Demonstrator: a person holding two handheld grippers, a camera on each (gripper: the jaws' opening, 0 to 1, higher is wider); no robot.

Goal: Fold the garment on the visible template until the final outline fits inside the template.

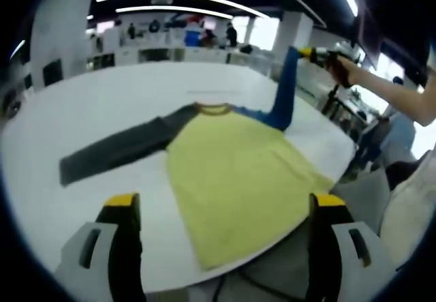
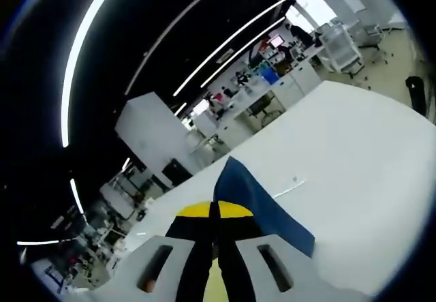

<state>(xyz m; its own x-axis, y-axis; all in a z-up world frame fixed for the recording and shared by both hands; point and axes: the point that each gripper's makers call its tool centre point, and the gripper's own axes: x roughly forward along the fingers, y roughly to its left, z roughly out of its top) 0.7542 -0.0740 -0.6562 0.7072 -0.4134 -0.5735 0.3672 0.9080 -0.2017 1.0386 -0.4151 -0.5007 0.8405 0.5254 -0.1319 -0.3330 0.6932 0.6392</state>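
Two long ceiling light strips [image 1: 184,1] run above a white table [image 1: 88,104], and beyond its far edge stand white counters with shelving [image 1: 170,51] where a few people are too small to make out. On the tabletop nothing lies across the garment.

That garment, a shirt [image 1: 238,179], lies flat on the table with a pale yellow body, an ochre neckband, a dark grey sleeve [image 1: 116,153] stretched out flat to one side and a blue sleeve [image 1: 283,91] on the other. No template outline can be made out under it.

In the left gripper view, the left gripper [image 1: 225,210] hovers near the shirt's hem with its yellow-tipped jaws spread wide, holding nothing. Across the shirt, the right gripper [image 1: 325,56], held in a person's hand, lifts the blue sleeve up off the table by its cuff, so the sleeve rises almost upright from the shoulder. In the right gripper view, that gripper's [image 2: 214,220] jaws are pressed together on the blue fabric [image 2: 262,206], which drapes away over the white table [image 2: 361,165].
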